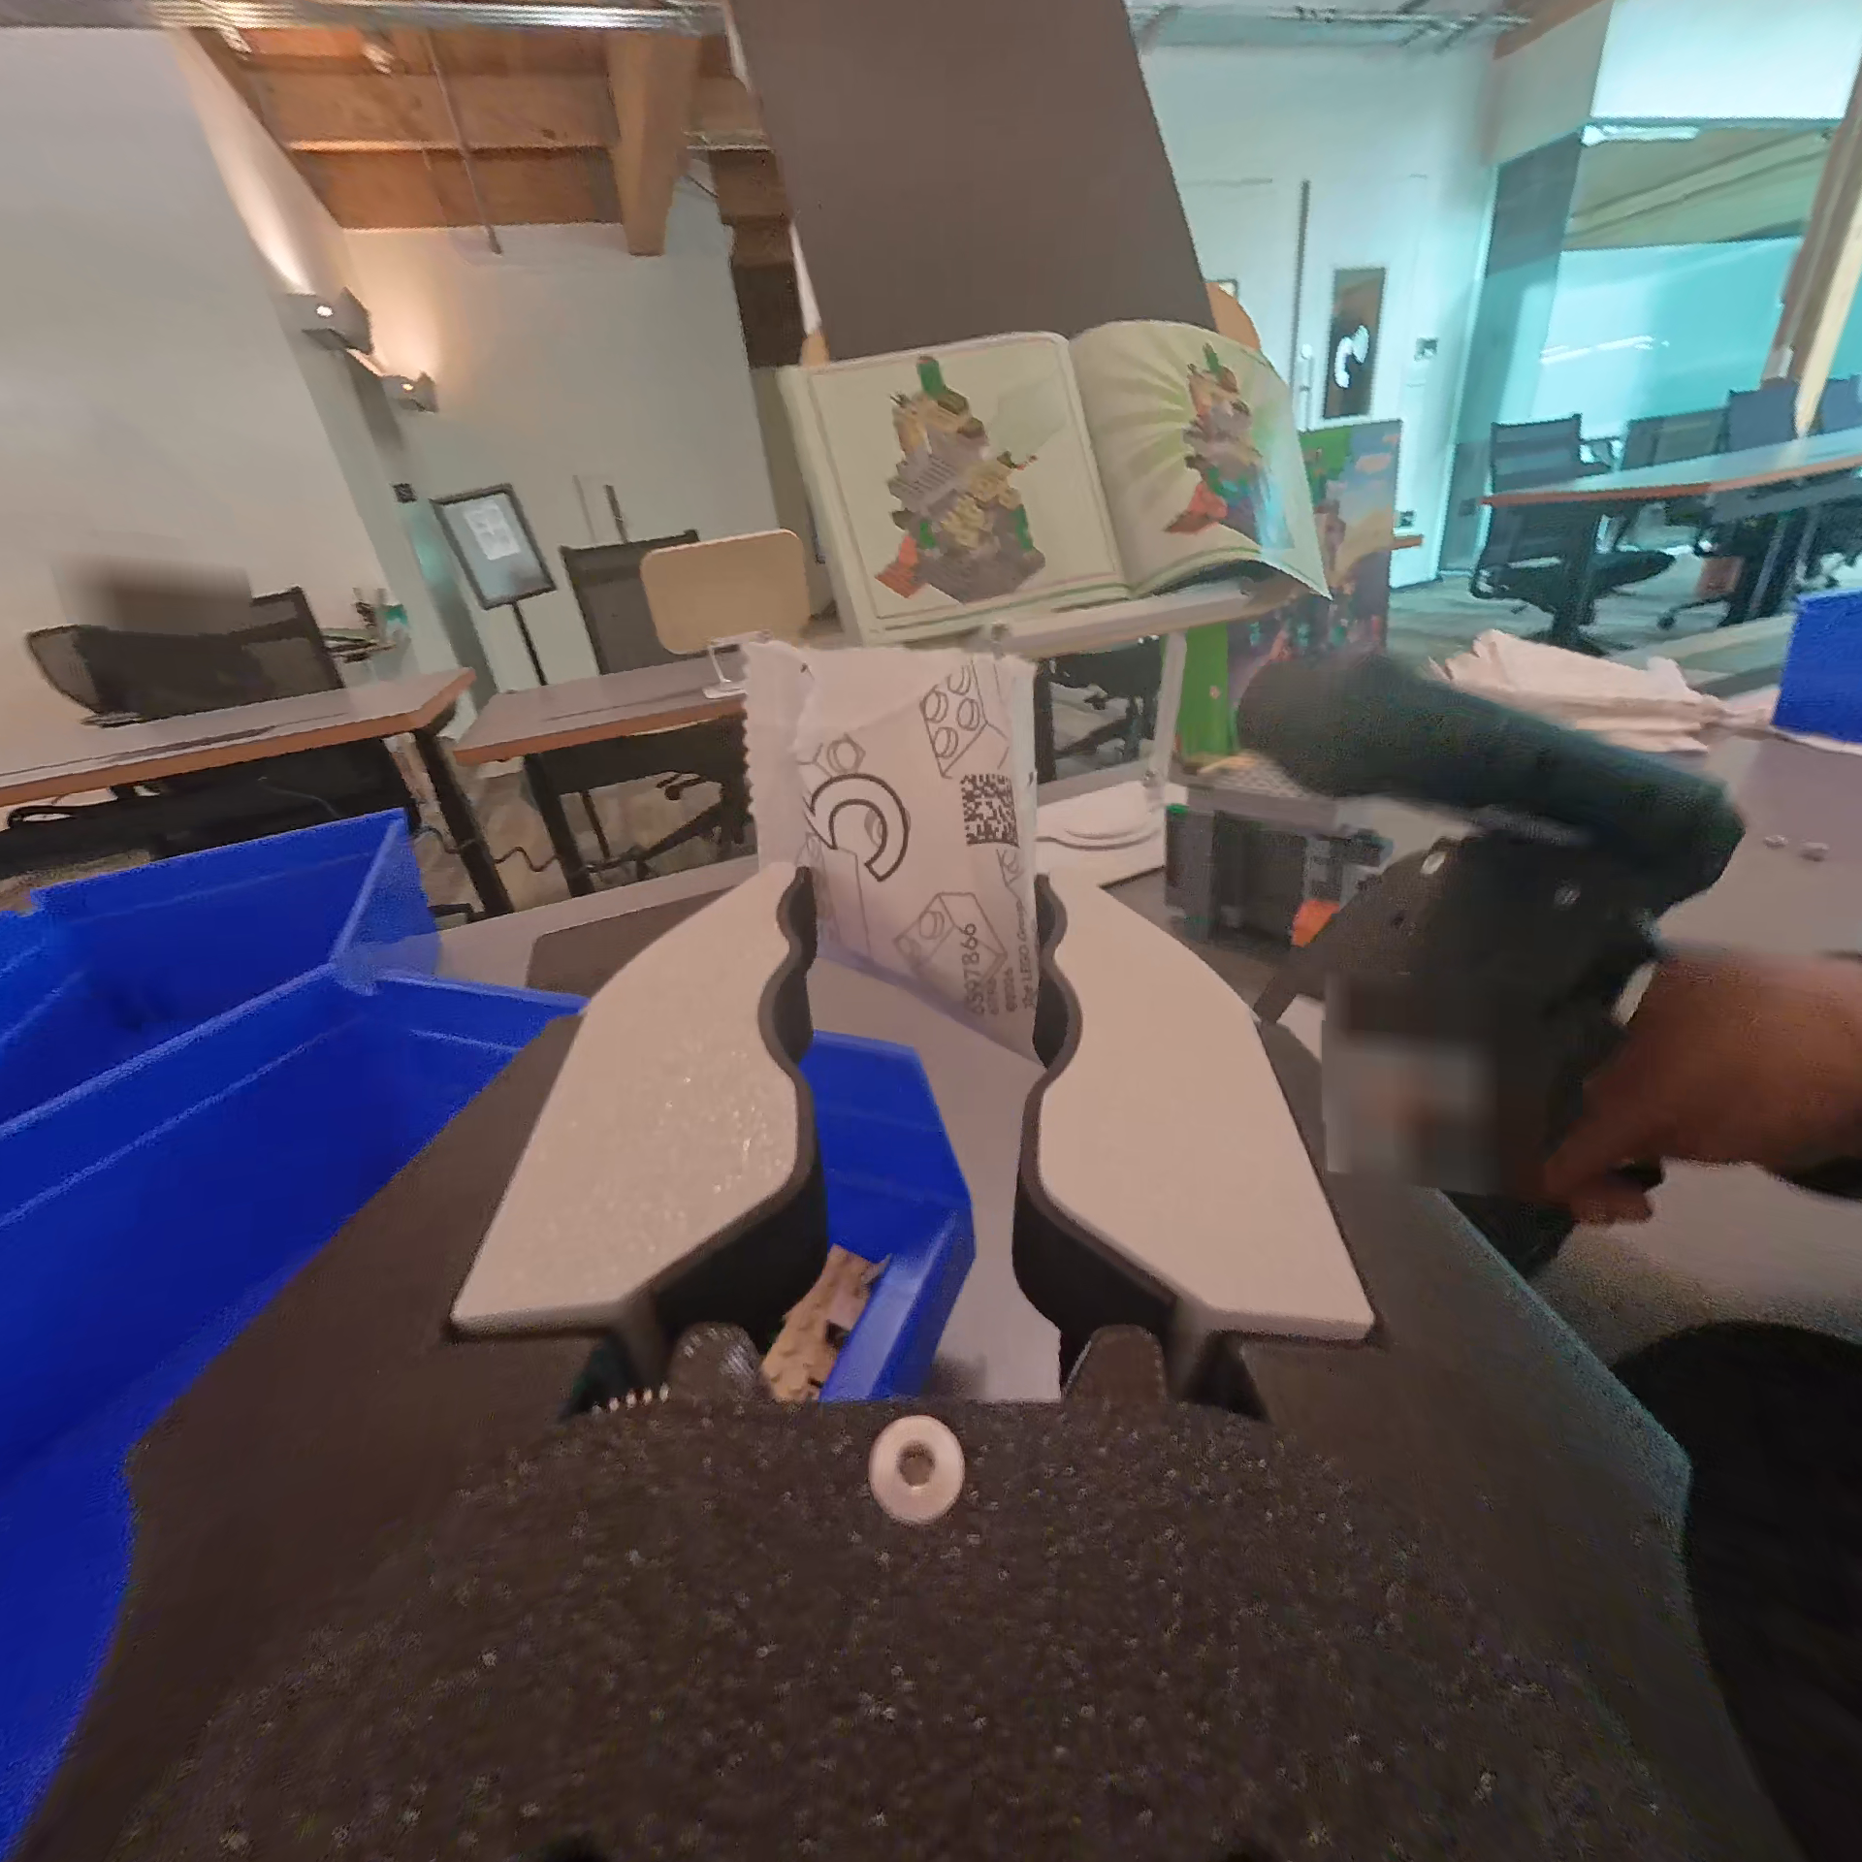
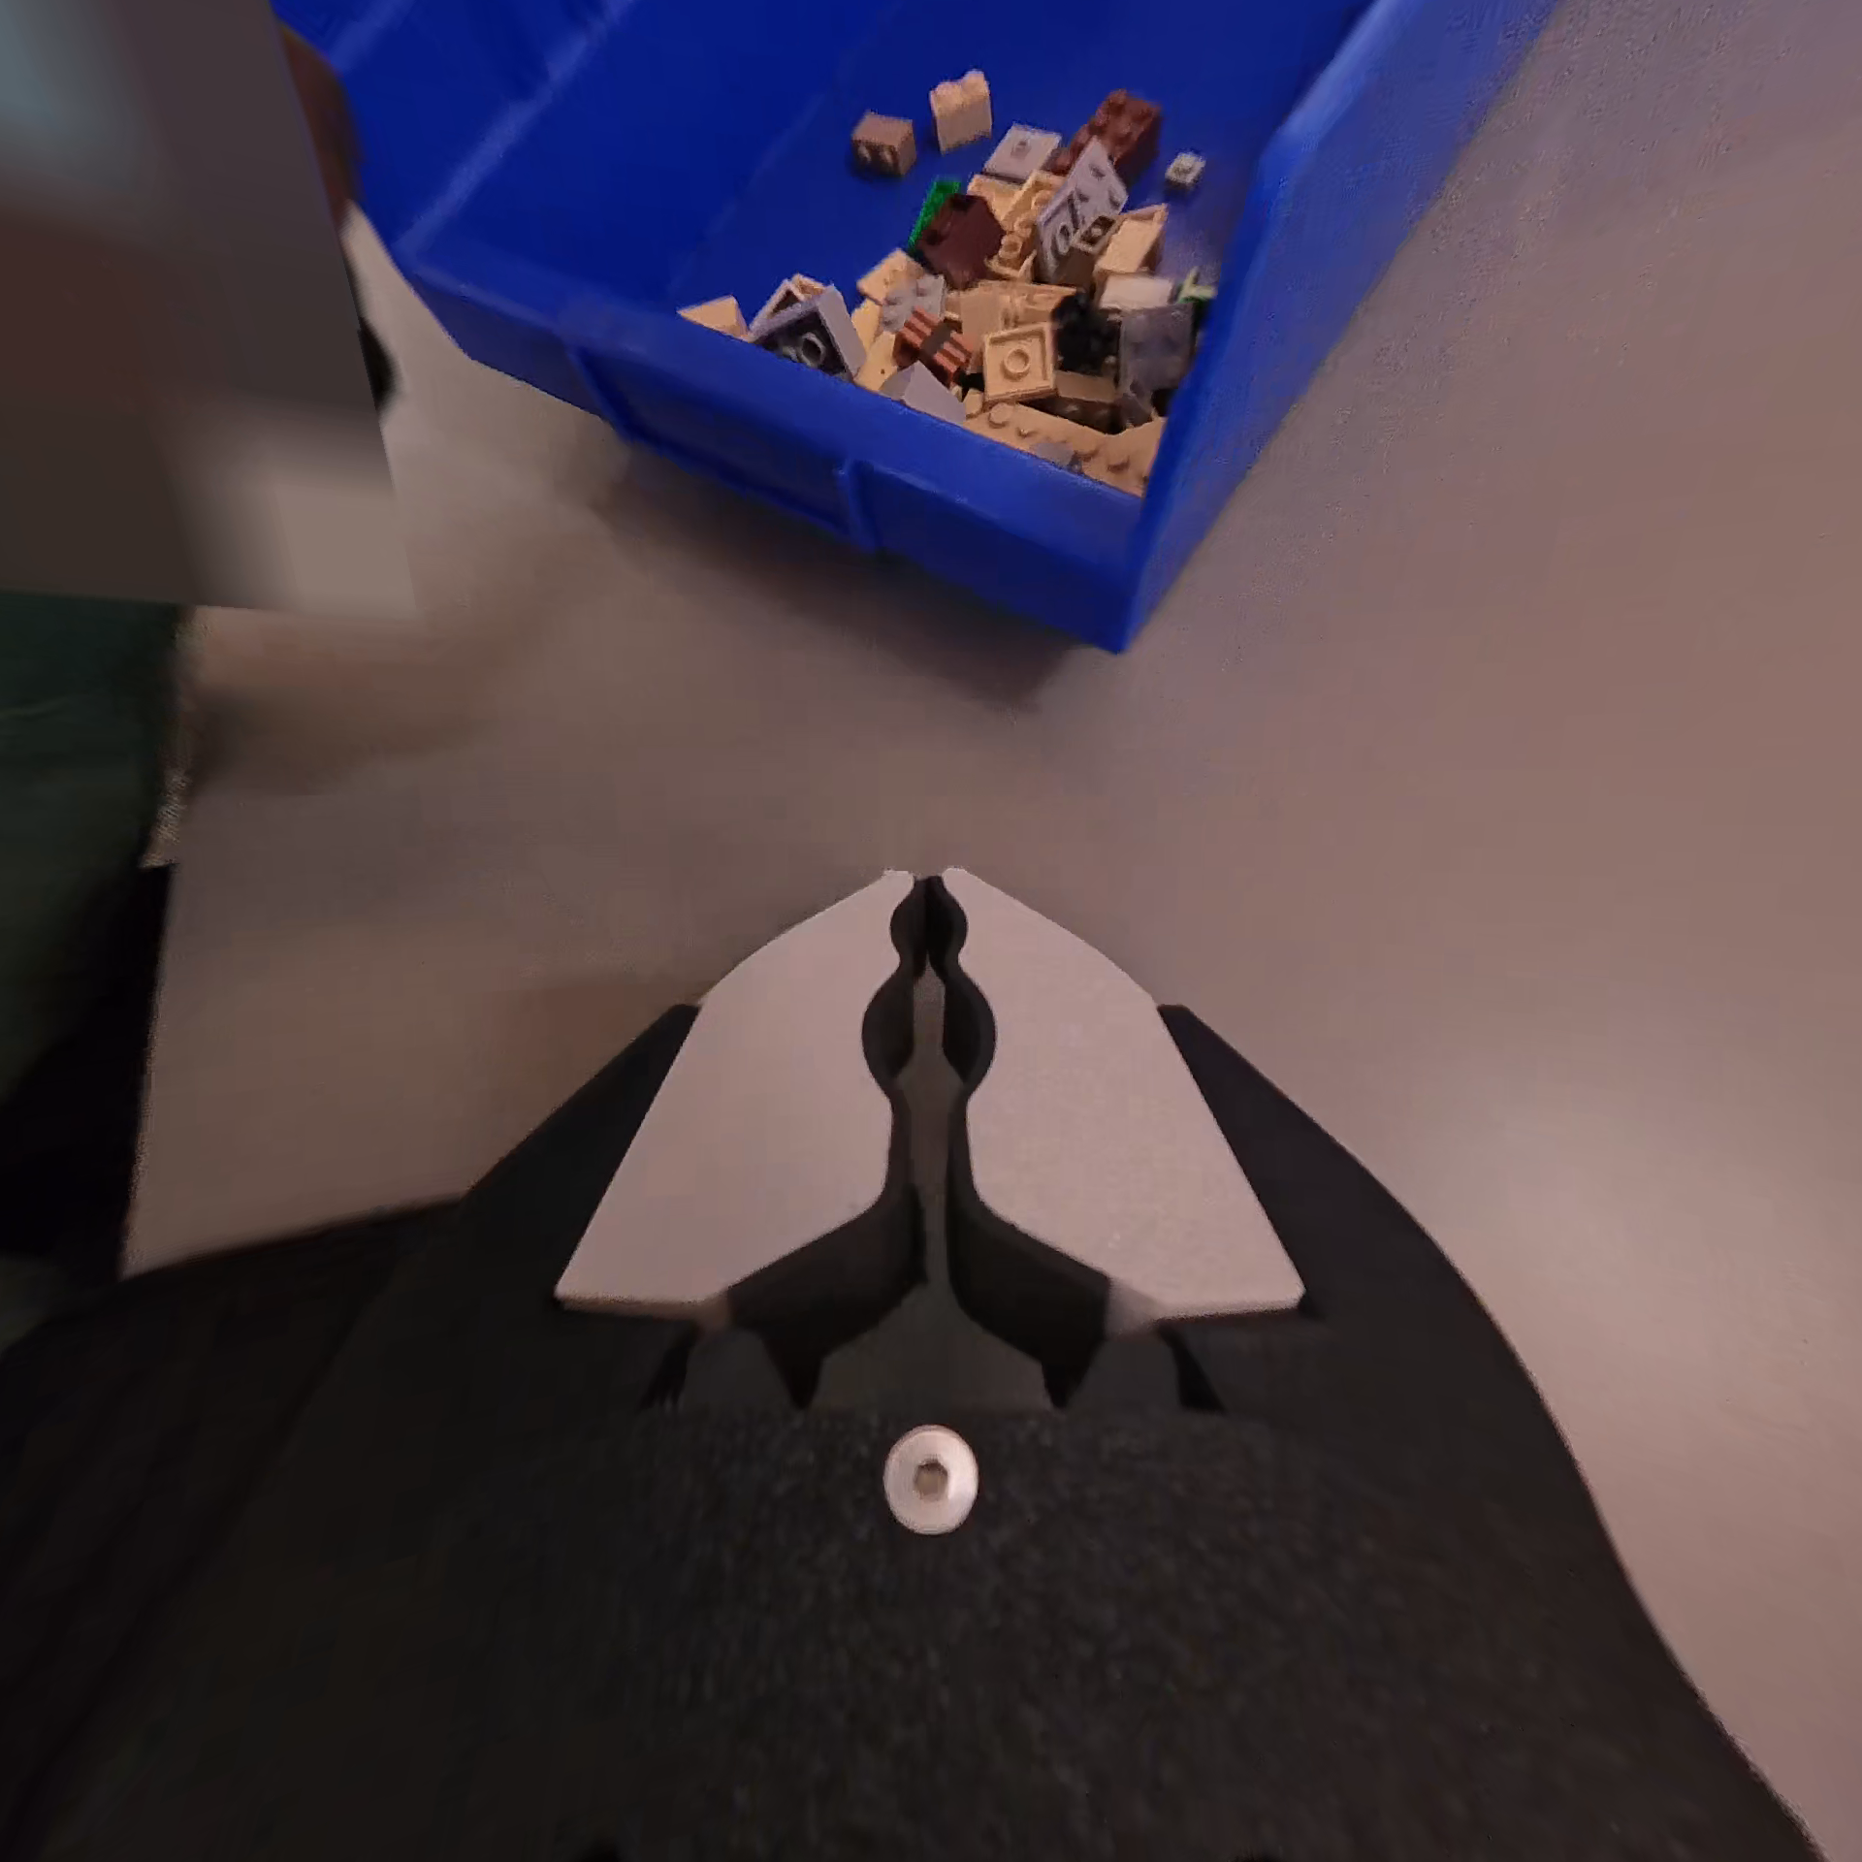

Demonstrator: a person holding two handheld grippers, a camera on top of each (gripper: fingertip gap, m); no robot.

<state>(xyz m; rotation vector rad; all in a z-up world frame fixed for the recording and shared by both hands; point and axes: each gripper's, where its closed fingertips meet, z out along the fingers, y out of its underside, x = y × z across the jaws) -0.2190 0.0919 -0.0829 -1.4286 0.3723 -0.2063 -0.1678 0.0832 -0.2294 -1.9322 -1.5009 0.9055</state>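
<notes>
The left gripper grasped a crumpled white paper bag printed with black brick outlines. It stood upright above the blue plastic bin. The right gripper was clenched, holding nothing.

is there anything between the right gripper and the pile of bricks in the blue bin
Only the bin's own near wall. In the right wrist view the right gripper, shut and empty, hangs over bare grey table; the blue bin lies ahead with the loose bricks piled in its near corner. Nothing else shows between.
</notes>
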